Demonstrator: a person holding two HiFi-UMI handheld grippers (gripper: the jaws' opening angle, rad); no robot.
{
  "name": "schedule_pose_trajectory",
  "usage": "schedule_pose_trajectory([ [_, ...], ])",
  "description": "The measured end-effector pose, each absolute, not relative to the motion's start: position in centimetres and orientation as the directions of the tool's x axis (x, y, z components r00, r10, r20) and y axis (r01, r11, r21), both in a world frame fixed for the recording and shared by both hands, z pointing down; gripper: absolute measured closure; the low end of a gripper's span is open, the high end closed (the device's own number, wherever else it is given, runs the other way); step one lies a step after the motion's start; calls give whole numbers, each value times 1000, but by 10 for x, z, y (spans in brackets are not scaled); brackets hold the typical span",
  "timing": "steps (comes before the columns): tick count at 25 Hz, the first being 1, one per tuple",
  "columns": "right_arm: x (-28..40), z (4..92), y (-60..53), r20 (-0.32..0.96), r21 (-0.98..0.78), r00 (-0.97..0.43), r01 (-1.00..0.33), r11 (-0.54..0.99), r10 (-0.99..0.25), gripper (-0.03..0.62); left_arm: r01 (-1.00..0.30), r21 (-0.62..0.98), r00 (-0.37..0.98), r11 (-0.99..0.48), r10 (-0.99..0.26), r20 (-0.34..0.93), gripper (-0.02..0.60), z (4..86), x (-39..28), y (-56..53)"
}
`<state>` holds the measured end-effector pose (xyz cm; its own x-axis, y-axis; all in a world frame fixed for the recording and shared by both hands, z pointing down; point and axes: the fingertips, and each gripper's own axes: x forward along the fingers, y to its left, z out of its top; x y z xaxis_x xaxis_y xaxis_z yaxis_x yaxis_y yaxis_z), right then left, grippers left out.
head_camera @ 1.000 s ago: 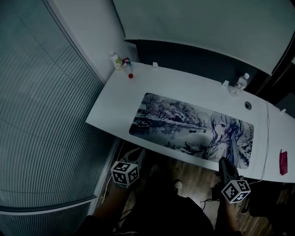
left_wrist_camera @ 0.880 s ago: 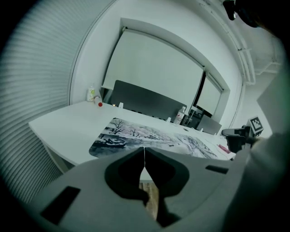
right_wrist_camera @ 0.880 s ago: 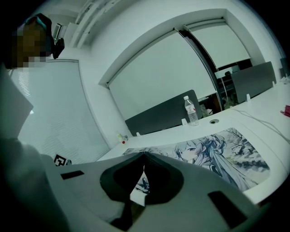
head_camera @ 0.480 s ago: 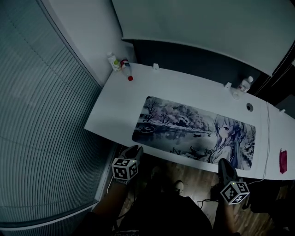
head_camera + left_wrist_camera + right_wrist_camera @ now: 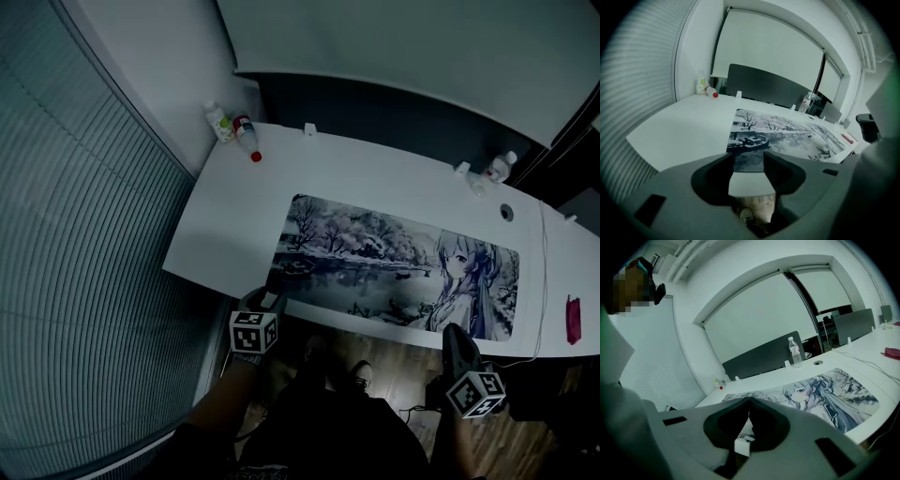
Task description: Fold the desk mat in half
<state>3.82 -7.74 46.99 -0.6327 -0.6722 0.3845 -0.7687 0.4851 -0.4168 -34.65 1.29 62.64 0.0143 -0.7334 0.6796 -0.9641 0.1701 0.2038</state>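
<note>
The mat (image 5: 394, 272) lies flat and unfolded on the white desk (image 5: 225, 234), along its near edge, picture side up. The left gripper (image 5: 269, 298) sits at the mat's near-left corner with its jaws opening wide. That corner shows in the gap, but the pads do not press on it. The right gripper (image 5: 453, 330) hangs just below the desk edge by the mat's right part, jaws pressed together on nothing. Two bottles (image 5: 230, 127) stand at the far-left corner.

We see the desk mat (image 5: 394, 277) lying flat and fully unfolded on the white desk (image 5: 234, 220), its long side along the near edge. It shows a grey wintry lake scene, with an anime girl at its right end.
</note>
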Motion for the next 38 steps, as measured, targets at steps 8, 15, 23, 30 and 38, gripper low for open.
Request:
schedule_pose_trajectory([
  [8, 32, 474, -83, 391, -426, -604, -787, 445, -694, 571, -979, 143, 5, 144, -689, 725, 382, 646, -368, -3],
  [15, 27, 476, -88, 399, -429, -583, -801, 418, -707, 571, -985, 134, 34, 107, -647, 762, 382, 663, -370, -9],
  [23, 19, 479, -92, 397, -433, -562, -812, 391, -726, 571, -993, 100, 40, 59, -635, 771, 388, 664, -370, -10],
  [30, 6, 479, -91, 391, -439, -559, -812, 385, -732, 571, -986, 161, 101, 40, -623, 775, 470, 665, -371, -11],
  [38, 0, 474, -88, 376, -443, -544, -817, 370, -750, 571, -966, 259, 192, 4, -661, 726, 534, 647, -363, -16],
])
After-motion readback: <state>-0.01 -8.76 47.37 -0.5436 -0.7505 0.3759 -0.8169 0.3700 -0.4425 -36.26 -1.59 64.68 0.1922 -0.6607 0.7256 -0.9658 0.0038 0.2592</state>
